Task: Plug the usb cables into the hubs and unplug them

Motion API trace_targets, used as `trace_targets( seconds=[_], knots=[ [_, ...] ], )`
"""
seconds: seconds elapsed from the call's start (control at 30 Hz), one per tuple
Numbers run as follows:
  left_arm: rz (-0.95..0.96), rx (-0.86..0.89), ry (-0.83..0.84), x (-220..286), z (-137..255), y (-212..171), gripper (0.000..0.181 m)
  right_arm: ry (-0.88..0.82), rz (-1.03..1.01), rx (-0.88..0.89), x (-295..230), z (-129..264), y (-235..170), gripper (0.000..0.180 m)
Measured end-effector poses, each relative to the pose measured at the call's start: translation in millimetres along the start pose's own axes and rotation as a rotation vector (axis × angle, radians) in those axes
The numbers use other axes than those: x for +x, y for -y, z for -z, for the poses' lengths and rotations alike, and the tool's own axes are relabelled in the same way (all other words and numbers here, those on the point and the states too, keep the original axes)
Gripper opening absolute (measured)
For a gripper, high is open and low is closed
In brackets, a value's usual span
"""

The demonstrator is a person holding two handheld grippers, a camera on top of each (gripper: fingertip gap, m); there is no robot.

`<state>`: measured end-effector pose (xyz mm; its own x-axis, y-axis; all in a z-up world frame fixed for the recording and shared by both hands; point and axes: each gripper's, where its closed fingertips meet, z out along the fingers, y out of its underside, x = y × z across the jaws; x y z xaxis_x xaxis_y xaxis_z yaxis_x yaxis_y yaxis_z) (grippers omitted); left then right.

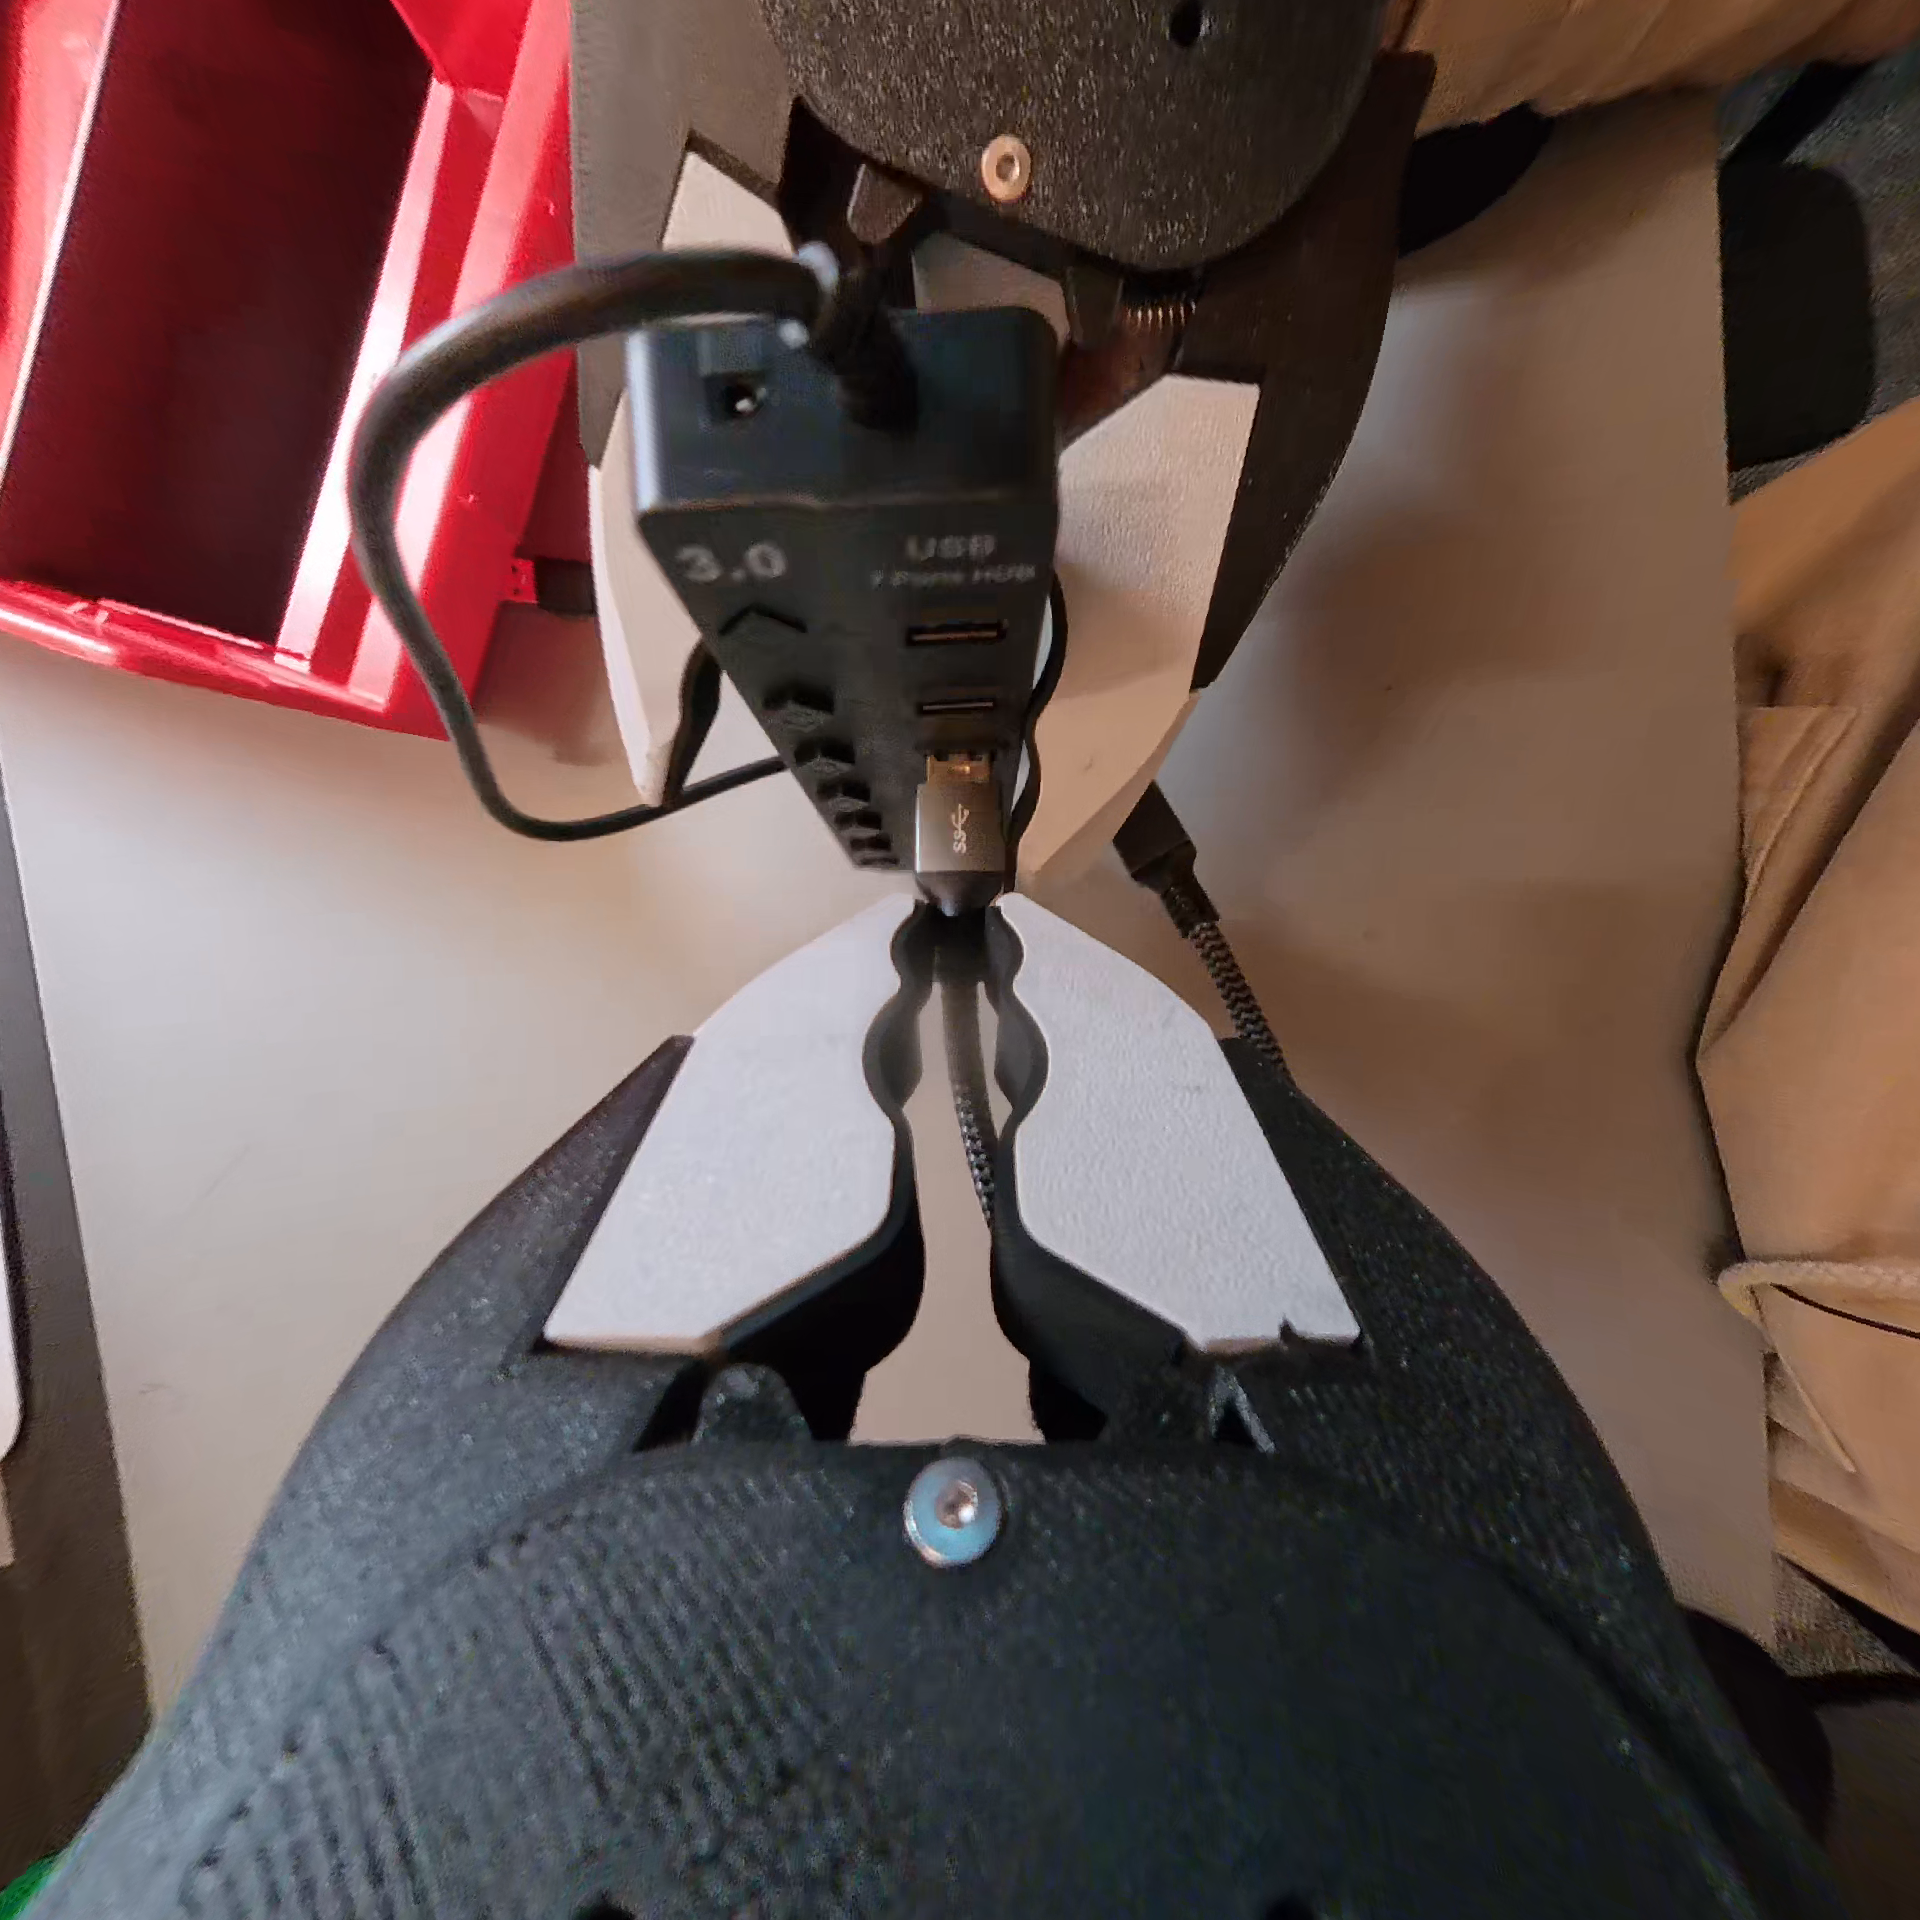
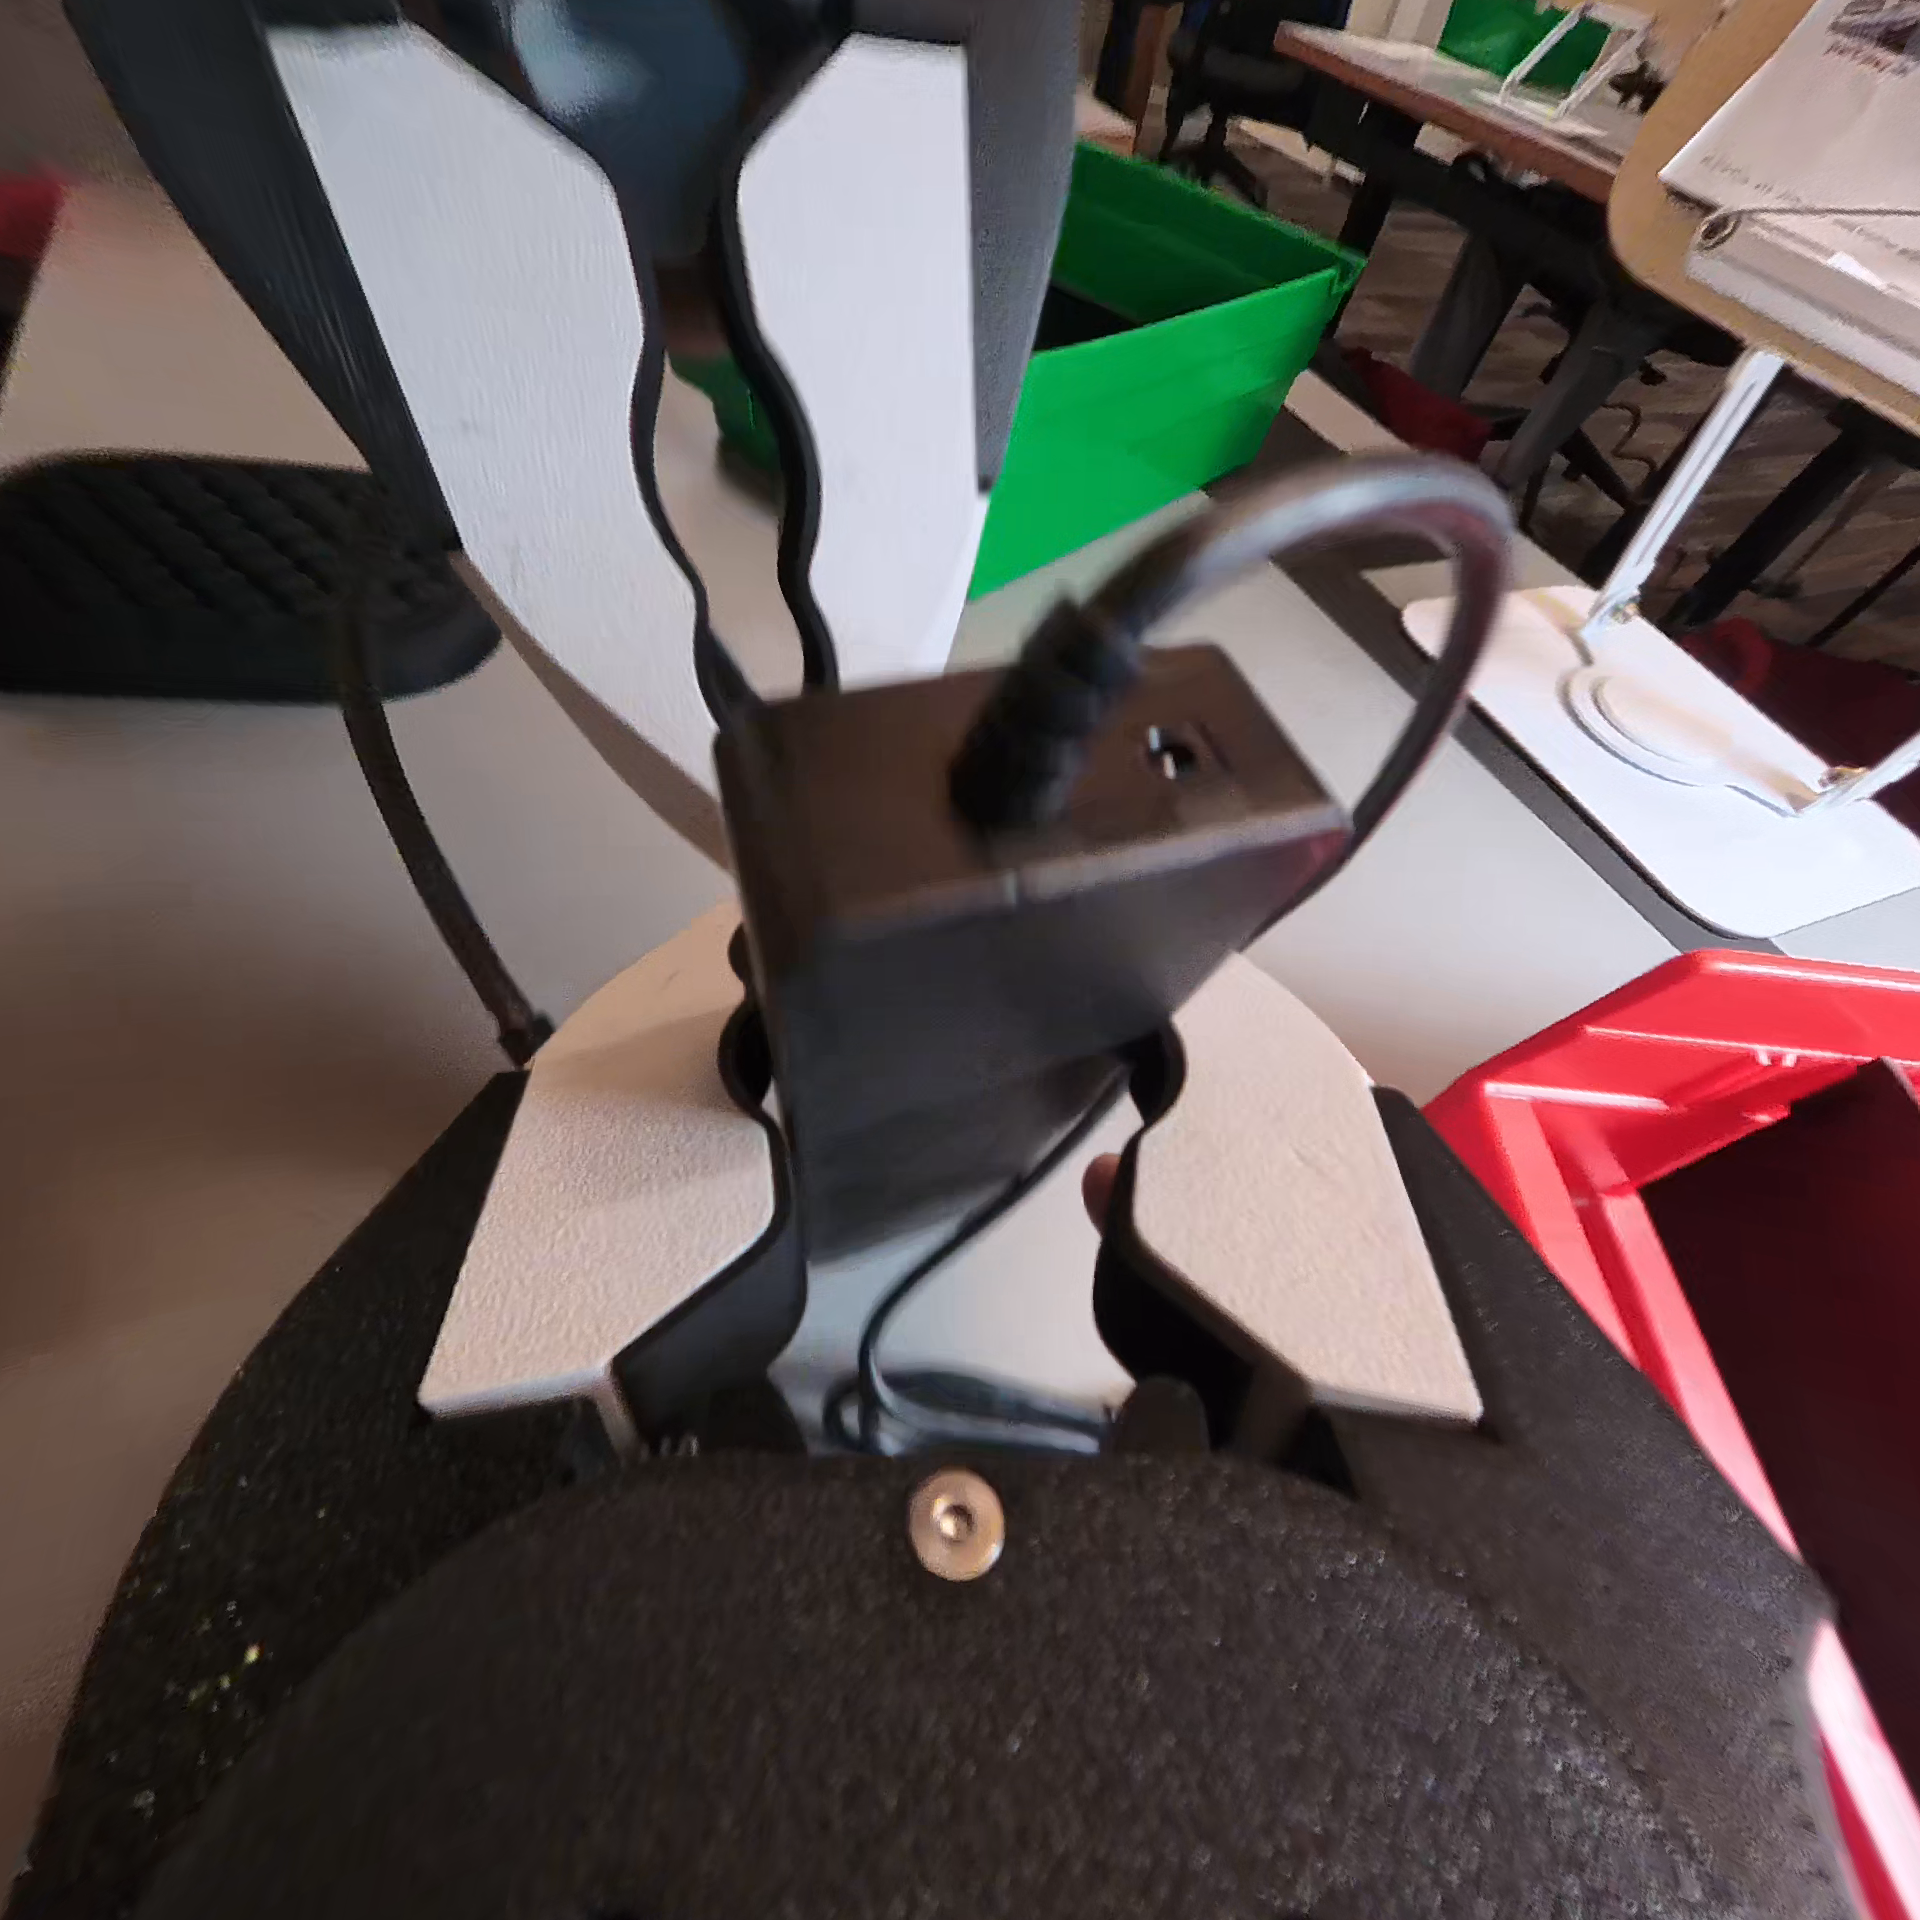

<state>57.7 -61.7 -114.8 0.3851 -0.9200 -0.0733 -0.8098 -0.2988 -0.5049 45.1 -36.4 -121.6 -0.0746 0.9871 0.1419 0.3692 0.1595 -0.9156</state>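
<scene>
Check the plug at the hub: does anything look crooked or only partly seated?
Partly seated, yes: the grey USB plug shows bare metal outside the black hub port. The left gripper pinches its braided cable just behind the plug; the right gripper holds the hub. Nothing looks damaged.

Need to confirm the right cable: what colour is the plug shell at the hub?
Dark metallic grey plug shell, on a black braided cable; clearest in the left wrist view.

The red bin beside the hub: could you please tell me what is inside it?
The red bin shows only bare red walls and a divider in both wrist views; no items are visible. Its far part lies outside the frame, and the right gripper covers one corner.
</scene>
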Motion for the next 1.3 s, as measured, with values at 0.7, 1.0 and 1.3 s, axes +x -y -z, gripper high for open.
trace_targets(
  seconds=[0.7, 1.0, 1.3],
  knots=[
    [0.156, 0.433, -0.147, 10.3, 26.7, 21.1, 0.009, 0.33, -0.057, 0.143, -28.4, 18.7, 12.6, 0.075],
    [0.177, 0.456, -0.184, 16.9, 33.9, 22.4, 0.009, 0.296, 0.027, 0.133, -35.3, 10.8, 9.4, 0.066],
    [0.165, 0.382, -0.144, 28.6, 30.7, 12.9, 0.009, 0.286, 0.077, 0.062, -45.7, 1.7, 0.2, 0.064]
  ],
)
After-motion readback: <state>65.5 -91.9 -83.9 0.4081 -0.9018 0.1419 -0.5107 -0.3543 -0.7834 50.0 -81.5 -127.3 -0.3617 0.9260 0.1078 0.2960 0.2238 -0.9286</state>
